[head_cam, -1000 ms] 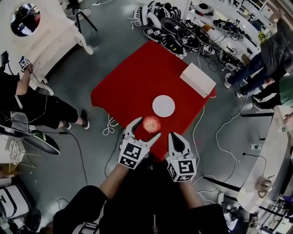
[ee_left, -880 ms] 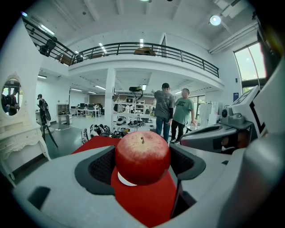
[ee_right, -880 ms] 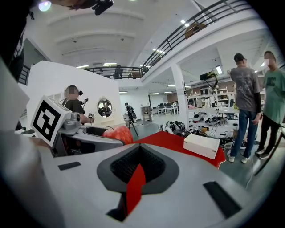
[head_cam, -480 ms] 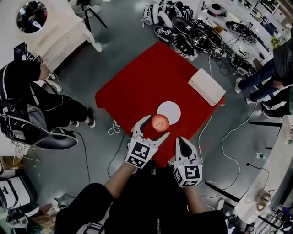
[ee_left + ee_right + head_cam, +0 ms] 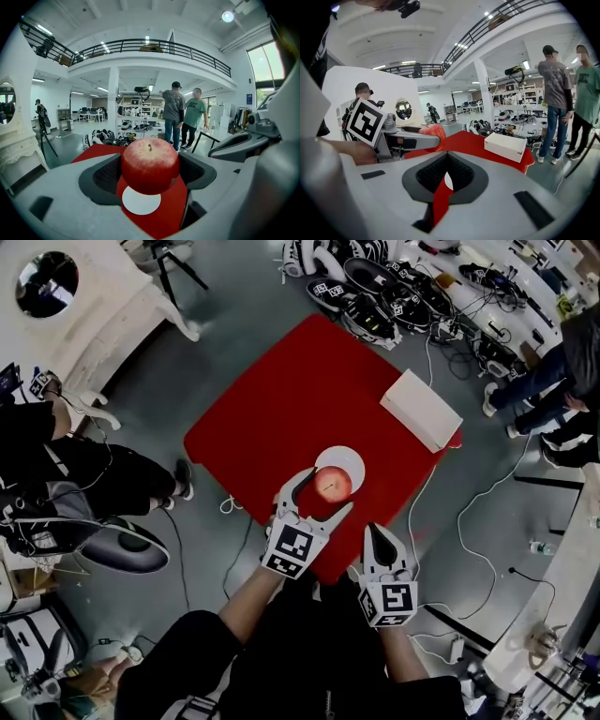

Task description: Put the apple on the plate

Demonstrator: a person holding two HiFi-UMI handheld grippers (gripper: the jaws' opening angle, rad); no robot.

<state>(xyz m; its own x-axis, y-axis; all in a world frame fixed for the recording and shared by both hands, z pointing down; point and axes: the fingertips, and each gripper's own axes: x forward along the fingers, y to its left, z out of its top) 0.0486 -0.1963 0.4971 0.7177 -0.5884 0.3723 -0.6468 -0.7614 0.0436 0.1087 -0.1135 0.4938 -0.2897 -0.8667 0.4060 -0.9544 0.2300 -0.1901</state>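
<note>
Your left gripper (image 5: 326,491) clamps the red apple (image 5: 334,485) between its jaws, over the white plate (image 5: 354,459) at the centre of the frame on the red table (image 5: 272,418). Your right gripper (image 5: 378,532), just lower right, has its jaws nearly together with nothing between them

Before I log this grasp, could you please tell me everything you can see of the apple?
The apple is round and glossy red, with paler yellowish speckling near its short brown stem, which points up. It looks whole. The left gripper is shut on its sides, holding it upright above the white plate on the red cloth.
</note>
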